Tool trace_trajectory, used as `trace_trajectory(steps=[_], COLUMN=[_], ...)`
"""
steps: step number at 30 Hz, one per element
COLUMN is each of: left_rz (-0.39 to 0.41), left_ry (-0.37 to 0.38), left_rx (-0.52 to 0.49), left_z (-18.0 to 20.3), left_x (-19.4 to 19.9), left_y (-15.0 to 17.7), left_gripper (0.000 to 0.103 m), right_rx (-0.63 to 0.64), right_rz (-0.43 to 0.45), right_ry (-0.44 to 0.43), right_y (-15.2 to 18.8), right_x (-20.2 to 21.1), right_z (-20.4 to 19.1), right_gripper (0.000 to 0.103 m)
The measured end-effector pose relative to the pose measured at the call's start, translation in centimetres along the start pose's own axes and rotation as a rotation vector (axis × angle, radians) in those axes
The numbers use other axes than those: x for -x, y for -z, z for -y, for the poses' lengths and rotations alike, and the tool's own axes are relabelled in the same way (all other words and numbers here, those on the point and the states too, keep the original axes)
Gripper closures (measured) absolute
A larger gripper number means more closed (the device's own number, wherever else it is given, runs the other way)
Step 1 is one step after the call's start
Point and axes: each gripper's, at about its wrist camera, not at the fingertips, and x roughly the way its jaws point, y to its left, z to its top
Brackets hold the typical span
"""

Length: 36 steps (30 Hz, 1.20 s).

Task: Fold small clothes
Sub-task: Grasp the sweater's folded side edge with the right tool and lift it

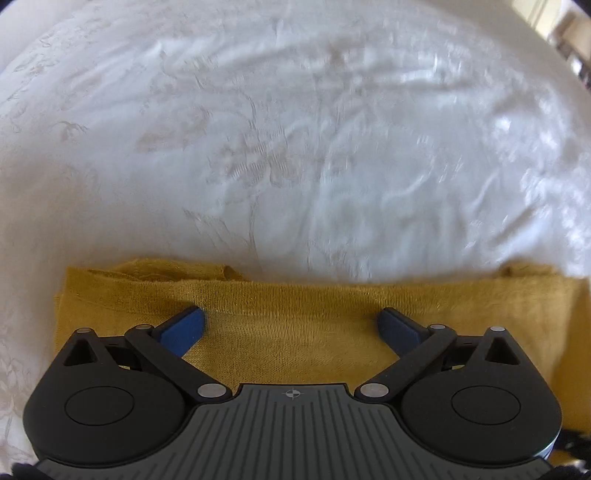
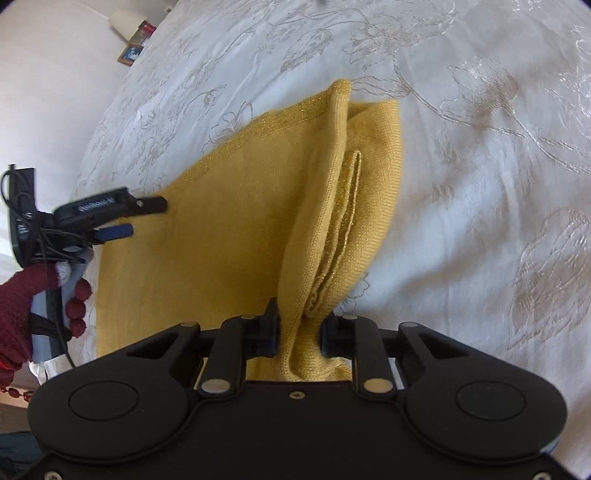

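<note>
A mustard-yellow knit garment (image 2: 229, 221) lies on a white embroidered bedspread (image 2: 480, 184). My right gripper (image 2: 298, 332) is shut on a bunched fold of the garment's near right edge and lifts it, so layers stand up in a ridge (image 2: 332, 221). My left gripper (image 1: 291, 321) is open, its blue-padded fingers (image 1: 188, 326) spread wide just above the garment (image 1: 295, 332) near its far hem. The left gripper also shows in the right wrist view (image 2: 144, 218), at the garment's left edge, held by a hand in a dark red glove (image 2: 22, 295).
The bedspread (image 1: 295, 147) stretches wide beyond the garment. A white lamp (image 2: 127, 20) and a small framed picture (image 2: 130, 54) stand beyond the bed's far left edge. Furniture shows at the far right in the left wrist view (image 1: 576, 29).
</note>
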Motion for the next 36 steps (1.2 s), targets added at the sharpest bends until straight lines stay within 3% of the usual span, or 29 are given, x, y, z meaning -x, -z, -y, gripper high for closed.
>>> trace_trajectory(steps=[4, 7, 10, 14, 18, 22, 24, 28, 32, 36], left_rz=[-0.022, 0.031, 0.085, 0.096, 0.046, -0.081, -0.060, 0.018, 0.109, 0.149], left_ry=[-0.009, 0.023, 0.074, 0.111, 0.122, 0.124, 0.133, 0.189, 0.171, 0.137], left_rx=[-0.056, -0.024, 0.001, -0.001, -0.040, -0.096, -0.116, 0.013, 0.090, 0.145], left_z=[0.5, 0.0, -0.4, -1.2, -0.7, -0.5, -0.6, -3.4, -7.5, -12.0], left_x=[-0.4, 1.6, 4.6, 7.3, 7.1, 4.0, 4.5, 7.4, 10.4, 12.2], left_y=[-1.0, -1.0, 0.8, 5.0, 8.5, 10.6, 10.5, 9.5, 9.5, 10.2], left_gripper=[0.001, 0.001, 0.001, 0.001, 0.001, 0.001, 0.001, 0.002, 0.001, 0.001], right_rx=[0.005, 0.014, 0.009, -0.002, -0.001, 0.022, 0.046, 0.070, 0.119, 0.185], right_rz=[0.011, 0.013, 0.019, 0.032, 0.043, 0.051, 0.052, 0.064, 0.086, 0.086], right_ry=[0.001, 0.006, 0.013, 0.022, 0.050, 0.082, 0.097, 0.116, 0.091, 0.041], right_y=[-0.1, 0.0, 0.0, 0.2, 0.1, -0.1, -0.3, -0.8, -1.0, -0.9], right_x=[0.6, 1.0, 0.9, 1.2, 1.3, 1.7, 1.9, 2.7, 3.4, 2.5], right_z=[-0.1, -0.1, -0.6, -0.9, -1.9, -3.6, -4.7, -7.5, -11.6, -16.9], right_gripper=[0.072, 0.072, 0.072, 0.072, 0.072, 0.073, 0.073, 0.074, 0.074, 0.074])
